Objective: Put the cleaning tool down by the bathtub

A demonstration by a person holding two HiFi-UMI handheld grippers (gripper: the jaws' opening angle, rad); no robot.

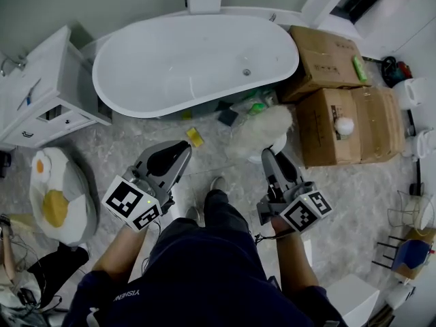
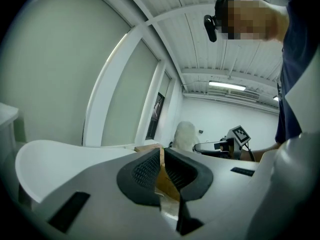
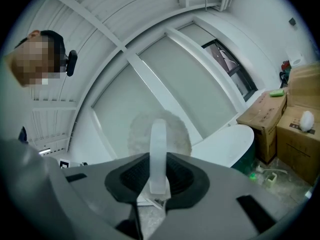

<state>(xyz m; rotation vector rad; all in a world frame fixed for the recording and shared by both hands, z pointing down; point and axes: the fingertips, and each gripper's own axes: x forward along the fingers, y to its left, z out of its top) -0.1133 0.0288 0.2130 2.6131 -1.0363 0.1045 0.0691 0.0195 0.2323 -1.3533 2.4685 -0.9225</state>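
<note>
White cleaning tool (image 1: 262, 131) sticks out beyond right gripper (image 1: 267, 157), which pinches its handle (image 3: 158, 154).

This is a bathroom, though it looks half furnished. A white freestanding bathtub (image 1: 194, 60) stands at the wall, and beside it is a white vanity cabinet (image 1: 41, 94) with drawers. The floor (image 1: 129, 142) has a grey marble pattern, and a mat shaped like fried eggs (image 1: 56, 196) lies on it. Cardboard boxes (image 1: 347, 125) and white paper rolls (image 1: 412, 92) are stored to the right of the tub. A tall window (image 3: 165, 84) rises behind the tub.
</note>
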